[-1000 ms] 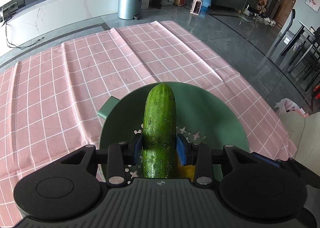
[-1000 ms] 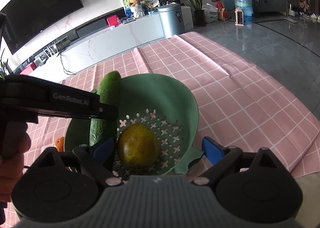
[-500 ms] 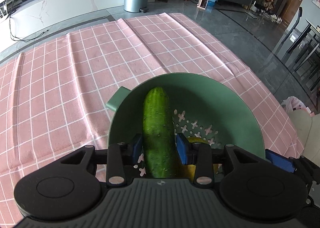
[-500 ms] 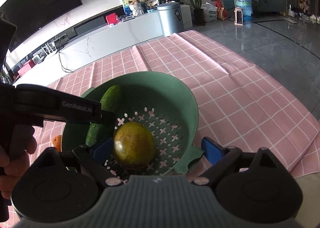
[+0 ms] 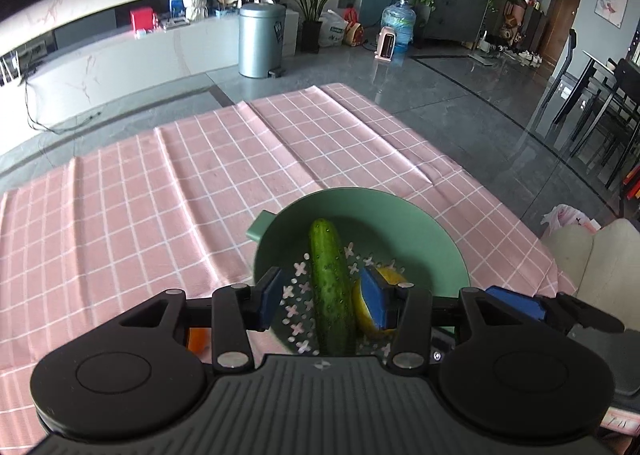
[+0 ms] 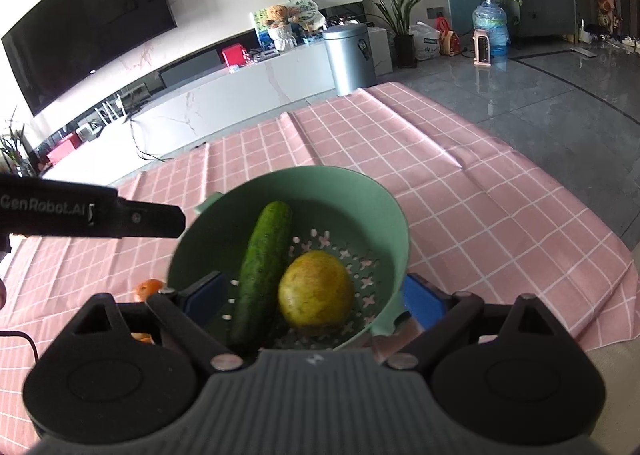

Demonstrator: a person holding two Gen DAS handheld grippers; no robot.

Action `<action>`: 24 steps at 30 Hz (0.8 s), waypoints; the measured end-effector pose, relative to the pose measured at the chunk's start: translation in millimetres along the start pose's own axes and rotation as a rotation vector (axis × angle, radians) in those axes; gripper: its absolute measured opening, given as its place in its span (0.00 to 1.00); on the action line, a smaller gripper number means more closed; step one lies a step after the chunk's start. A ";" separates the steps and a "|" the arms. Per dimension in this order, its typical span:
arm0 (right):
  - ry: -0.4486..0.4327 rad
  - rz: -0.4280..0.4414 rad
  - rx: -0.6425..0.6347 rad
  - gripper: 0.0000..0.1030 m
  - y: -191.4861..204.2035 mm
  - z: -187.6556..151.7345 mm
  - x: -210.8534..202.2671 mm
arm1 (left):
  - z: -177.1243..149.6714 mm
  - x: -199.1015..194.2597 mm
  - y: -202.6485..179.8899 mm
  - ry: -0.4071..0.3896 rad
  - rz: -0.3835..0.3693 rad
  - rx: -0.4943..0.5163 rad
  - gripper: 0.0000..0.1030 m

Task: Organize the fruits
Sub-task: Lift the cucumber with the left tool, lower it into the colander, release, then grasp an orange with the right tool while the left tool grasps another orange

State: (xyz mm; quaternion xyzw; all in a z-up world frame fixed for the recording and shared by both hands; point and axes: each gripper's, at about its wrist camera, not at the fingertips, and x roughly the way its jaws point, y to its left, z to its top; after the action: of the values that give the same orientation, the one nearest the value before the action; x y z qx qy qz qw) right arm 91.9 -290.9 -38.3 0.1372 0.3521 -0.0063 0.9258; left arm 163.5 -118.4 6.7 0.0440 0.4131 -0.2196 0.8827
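Note:
A green colander bowl [image 5: 420, 223] stands on the pink checked tablecloth [image 5: 160, 191]; it also shows in the right wrist view [image 6: 360, 199]. A cucumber [image 5: 330, 279] lies inside it, also in the right wrist view [image 6: 264, 267], beside a yellow-green round fruit [image 6: 316, 289], partly hidden in the left wrist view [image 5: 394, 277]. My left gripper [image 5: 326, 297] is open above the bowl, clear of the cucumber. My right gripper [image 6: 316, 295] is open and empty, its fingers straddling the bowl's near rim.
A small orange fruit [image 6: 148, 289] lies on the cloth left of the bowl, also glimpsed in the left wrist view [image 5: 196, 337]. The left gripper's body [image 6: 92, 215] hangs left of the bowl. The table's right edge [image 5: 520, 223] drops to the floor.
My left gripper has opened and let go of the cucumber, which now lies in the bowl. The left gripper has drawn up and back. The right gripper has stayed open.

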 end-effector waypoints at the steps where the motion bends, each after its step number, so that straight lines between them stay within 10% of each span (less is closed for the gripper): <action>1: -0.007 0.010 -0.006 0.88 3.7 -1.3 -4.2 | -2.7 -7.8 0.4 -0.006 0.008 0.010 0.52; 24: 0.058 0.136 -0.217 0.65 78.4 -55.5 -22.6 | -95.5 -63.6 73.1 -0.038 0.010 -0.115 0.52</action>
State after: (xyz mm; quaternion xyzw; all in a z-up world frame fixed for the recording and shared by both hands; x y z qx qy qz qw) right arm 47.3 -203.0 -43.6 0.0599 0.3672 0.0984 0.9230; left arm 90.9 -5.5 -15.9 -0.0088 0.4081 -0.1921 0.8924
